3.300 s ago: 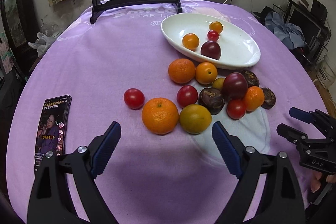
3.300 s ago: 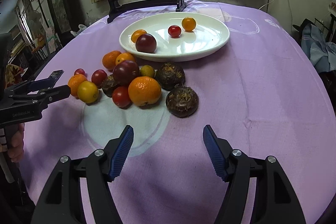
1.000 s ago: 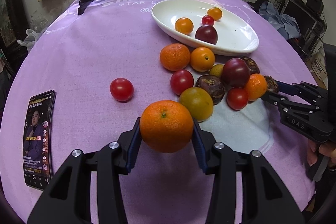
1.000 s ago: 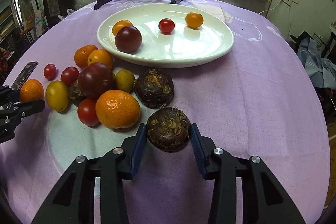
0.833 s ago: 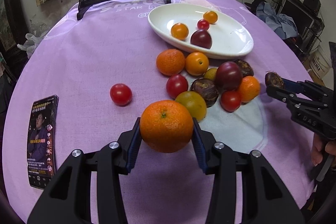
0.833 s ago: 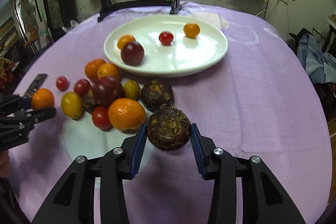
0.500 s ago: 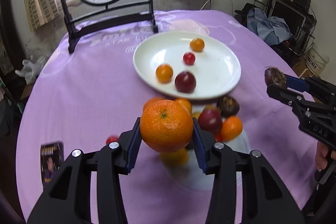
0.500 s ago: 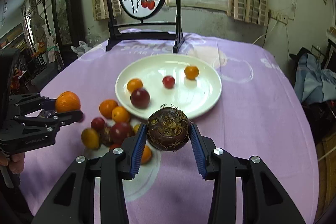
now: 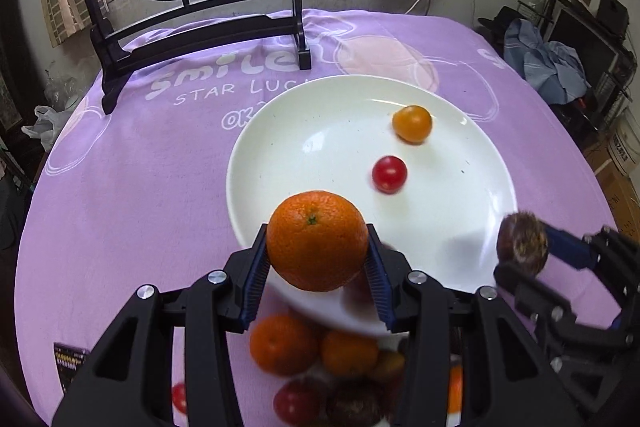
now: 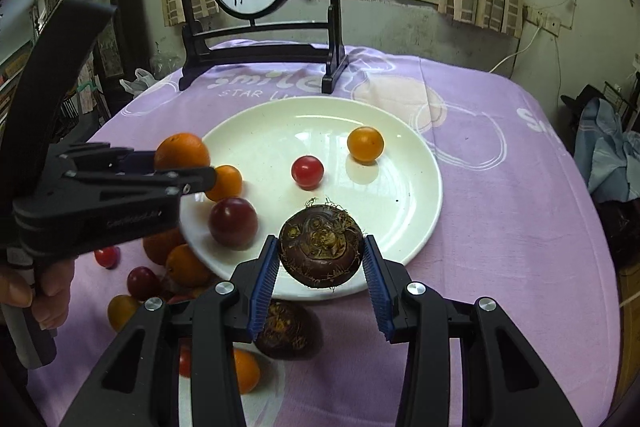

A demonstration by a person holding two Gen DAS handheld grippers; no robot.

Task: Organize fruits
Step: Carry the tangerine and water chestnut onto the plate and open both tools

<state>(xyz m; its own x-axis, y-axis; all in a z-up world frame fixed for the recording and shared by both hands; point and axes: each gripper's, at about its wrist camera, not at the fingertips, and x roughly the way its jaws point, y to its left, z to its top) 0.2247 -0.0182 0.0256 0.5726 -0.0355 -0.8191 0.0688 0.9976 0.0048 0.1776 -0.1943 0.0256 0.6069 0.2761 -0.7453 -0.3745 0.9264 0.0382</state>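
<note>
Currently left claw (image 9: pixel 316 259) grips a mandarin (image 9: pixel 317 239), right claw (image 10: pixel 322 267) a water chestnut (image 10: pixel 321 245), over the white plate (image 10: pixel 420 211); lowering and release follow.

We look steeply down along each tool's fingers from close above the bench; both views share the white plate (image 9: pixel 496 163) (image 10: pixel 434 187).

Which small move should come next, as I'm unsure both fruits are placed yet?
Probably lower both grippers toward the white plate and release. The left gripper is shut on the orange, the right gripper on the dark brown corm; both appear poised above the plate's near part, with bare space beside the tomatoes.
</note>
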